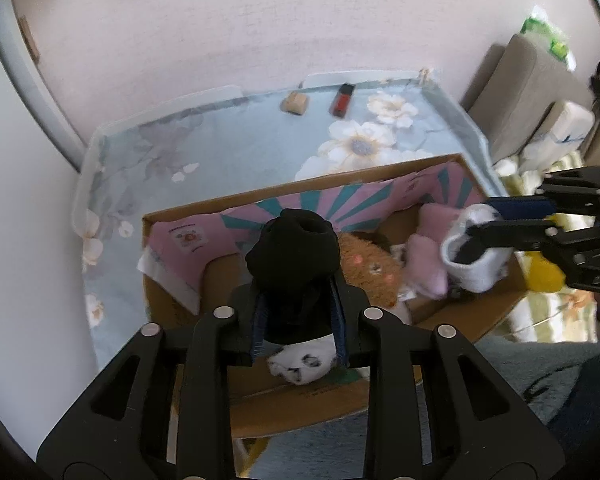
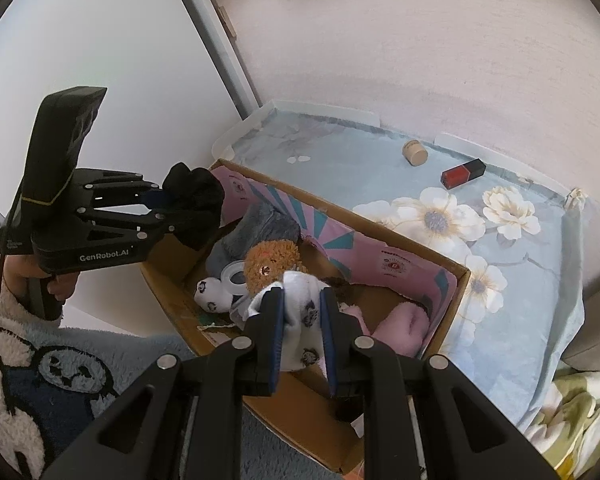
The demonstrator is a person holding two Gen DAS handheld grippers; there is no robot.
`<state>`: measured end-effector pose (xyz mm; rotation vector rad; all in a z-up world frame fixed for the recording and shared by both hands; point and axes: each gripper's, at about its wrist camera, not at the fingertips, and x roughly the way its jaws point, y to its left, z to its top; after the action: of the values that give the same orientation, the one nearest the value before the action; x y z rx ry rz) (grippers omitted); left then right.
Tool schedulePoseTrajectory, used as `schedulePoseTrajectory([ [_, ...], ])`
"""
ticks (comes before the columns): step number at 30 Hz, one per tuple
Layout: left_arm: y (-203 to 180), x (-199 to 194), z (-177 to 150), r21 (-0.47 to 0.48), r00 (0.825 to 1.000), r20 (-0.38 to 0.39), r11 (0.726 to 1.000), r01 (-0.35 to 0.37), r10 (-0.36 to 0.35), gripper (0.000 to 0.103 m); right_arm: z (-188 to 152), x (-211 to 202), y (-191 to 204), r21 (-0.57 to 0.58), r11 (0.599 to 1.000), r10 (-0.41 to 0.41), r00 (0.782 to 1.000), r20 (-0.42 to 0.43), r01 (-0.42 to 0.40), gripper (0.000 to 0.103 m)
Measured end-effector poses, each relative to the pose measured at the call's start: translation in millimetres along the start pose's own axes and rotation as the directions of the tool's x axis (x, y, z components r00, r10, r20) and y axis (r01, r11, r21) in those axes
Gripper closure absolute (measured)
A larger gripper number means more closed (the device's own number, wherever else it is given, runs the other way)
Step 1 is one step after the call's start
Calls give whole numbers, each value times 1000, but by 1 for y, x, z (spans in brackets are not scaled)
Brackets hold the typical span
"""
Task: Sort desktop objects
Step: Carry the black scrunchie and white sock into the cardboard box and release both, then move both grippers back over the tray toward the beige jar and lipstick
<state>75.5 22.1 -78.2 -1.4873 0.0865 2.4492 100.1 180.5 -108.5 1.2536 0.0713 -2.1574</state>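
Observation:
My left gripper is shut on a black sock and holds it above the open cardboard box; it also shows in the right wrist view with the black sock. My right gripper is shut on a white sock with small dark prints, held over the box; it shows in the left wrist view with the white sock. Inside the box lie a brown plush toy, a pink soft item, another white sock and a grey cloth.
The box stands on a table with a blue floral cloth. A red and black lipstick and a small tan cylinder lie at the far edge by the wall. A grey sofa with bags is to the right.

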Motion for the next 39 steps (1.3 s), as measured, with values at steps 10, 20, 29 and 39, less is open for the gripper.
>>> schedulePoseTrajectory([
  [10, 20, -4, 11, -92, 999, 34, 996, 8, -5, 0, 6, -11, -24, 167, 986, -33, 998, 50, 25, 30],
  [20, 28, -2, 22, -102, 998, 44, 994, -39, 44, 0, 7, -17, -34, 193, 980, -66, 995, 81, 50, 30],
  [29, 36, -5, 49, -88, 993, 90, 994, -72, 80, 0, 17, -22, -48, 216, 971, -128, 987, 97, 105, 30],
  [39, 25, 13, 127, 61, 991, 129, 997, -45, 37, 0, 59, -19, -76, 154, 961, -243, 967, 73, 230, 30],
])
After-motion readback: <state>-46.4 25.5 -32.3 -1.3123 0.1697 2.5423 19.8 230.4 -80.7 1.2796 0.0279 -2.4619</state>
